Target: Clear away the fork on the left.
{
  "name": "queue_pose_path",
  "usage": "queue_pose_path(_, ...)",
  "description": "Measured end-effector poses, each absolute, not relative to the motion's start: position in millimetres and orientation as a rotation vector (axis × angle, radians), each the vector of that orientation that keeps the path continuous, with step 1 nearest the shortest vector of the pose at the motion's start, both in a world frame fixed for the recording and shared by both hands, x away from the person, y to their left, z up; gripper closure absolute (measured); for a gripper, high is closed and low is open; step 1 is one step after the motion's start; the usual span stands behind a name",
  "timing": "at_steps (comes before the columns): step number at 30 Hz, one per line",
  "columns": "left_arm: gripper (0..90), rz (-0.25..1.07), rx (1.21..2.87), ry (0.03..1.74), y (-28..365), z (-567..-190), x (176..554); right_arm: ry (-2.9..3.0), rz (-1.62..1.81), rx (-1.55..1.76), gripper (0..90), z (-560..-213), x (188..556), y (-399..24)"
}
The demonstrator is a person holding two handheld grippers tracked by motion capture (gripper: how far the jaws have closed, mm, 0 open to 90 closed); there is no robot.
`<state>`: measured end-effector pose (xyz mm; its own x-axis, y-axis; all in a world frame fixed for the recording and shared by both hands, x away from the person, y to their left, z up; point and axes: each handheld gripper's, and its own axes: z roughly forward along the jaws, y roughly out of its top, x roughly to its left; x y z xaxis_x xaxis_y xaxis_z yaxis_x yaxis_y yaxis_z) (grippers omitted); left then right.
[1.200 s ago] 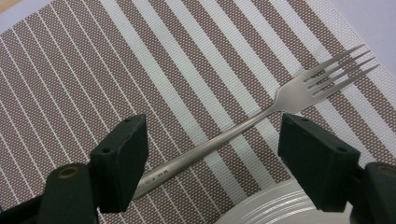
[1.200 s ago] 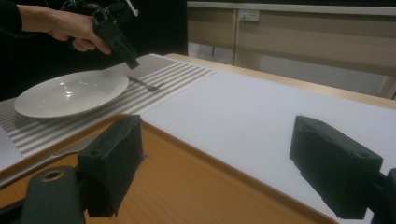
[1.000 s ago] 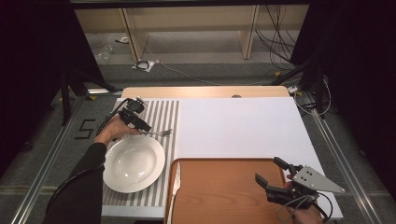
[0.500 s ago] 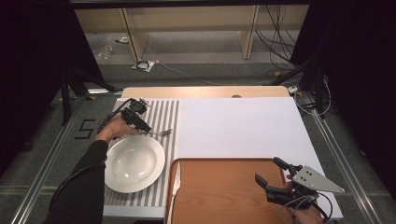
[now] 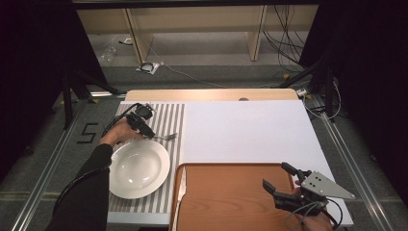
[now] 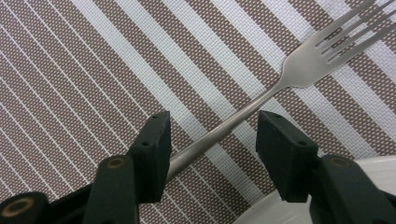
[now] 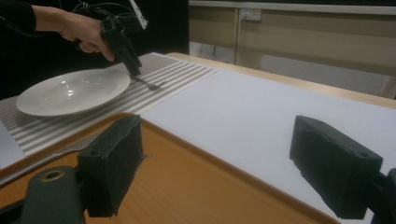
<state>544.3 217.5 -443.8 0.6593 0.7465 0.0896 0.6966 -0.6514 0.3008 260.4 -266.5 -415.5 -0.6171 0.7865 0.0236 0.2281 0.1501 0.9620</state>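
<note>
In the high view, the left claw (image 5: 147, 133) is held over a brown-and-white striped woven placemat (image 5: 174, 115), at the handle of a silver metal fork (image 5: 166, 137) lying just beyond a round white ceramic plate (image 5: 138, 168). The right claw (image 5: 280, 179) is held with jaws wide and empty above an orange-brown wooden tray (image 5: 231, 192) on the white surface (image 5: 245, 130).

In the left gripper view, the fork (image 6: 261, 95) is seen flat on the placemat (image 6: 93, 70), its handle between jaws that have just been closing; one jaw is at the handle, the other apart.

In the right gripper view, the jaws are seen wide apart over the tray (image 7: 196, 186).
</note>
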Motion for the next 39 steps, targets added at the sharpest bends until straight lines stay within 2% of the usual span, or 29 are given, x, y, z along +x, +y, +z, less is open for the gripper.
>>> queue_pose_path(16,54.5,0.274,2.708,1.088,210.3,-454.0,546.7,1.934,1.487,0.968,18.3,-415.4,260.7,-267.4)
queue_pose_path(28,55.7,0.276,2.75,1.07,208.9,-460.5,547.6,1.938,1.482,0.966,18.3,-415.6,260.6,-267.3)
queue_pose_path(39,57.0,0.218,2.701,1.135,214.0,-461.1,549.5,1.934,1.486,0.963,18.3,-415.2,260.0,-267.3)
